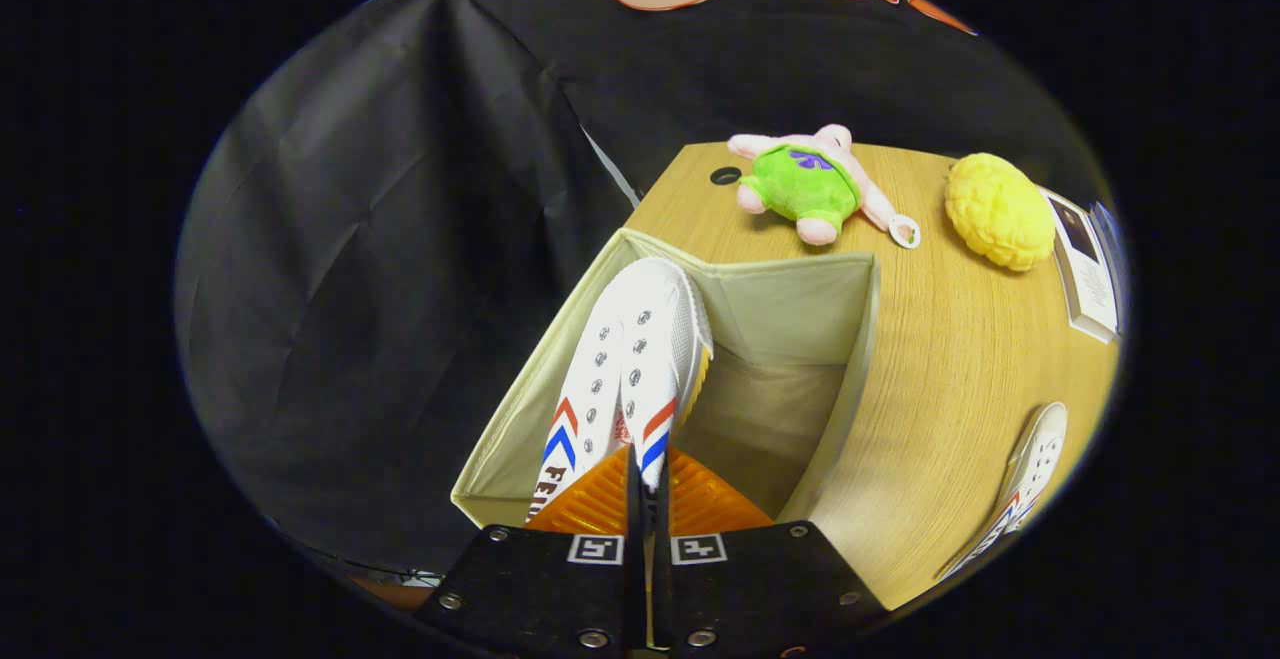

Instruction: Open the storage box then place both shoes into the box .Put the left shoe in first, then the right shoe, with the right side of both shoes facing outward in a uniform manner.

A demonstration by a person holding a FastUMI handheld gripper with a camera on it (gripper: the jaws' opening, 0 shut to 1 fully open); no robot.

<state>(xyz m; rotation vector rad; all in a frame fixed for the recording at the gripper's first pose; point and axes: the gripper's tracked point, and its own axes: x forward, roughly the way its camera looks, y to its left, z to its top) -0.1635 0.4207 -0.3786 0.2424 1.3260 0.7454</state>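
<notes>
My gripper (643,479) is shut on a white shoe (640,359) with red and blue chevrons, both fingers pinching it near its heel collar. The shoe hangs toe-down over the open beige storage box (865,339), near the box's left wall. The box stands open at the left end of a wooden table (960,389). A second white shoe (1030,484) lies on the table to the right of the box.
Beyond the box lie a pink plush toy (810,184) in green shorts and a yellow plush (1000,211). A booklet (1085,269) lies at the table's far right. A round cable hole (725,176) sits near the table's far corner. Black cloth hangs left of the table.
</notes>
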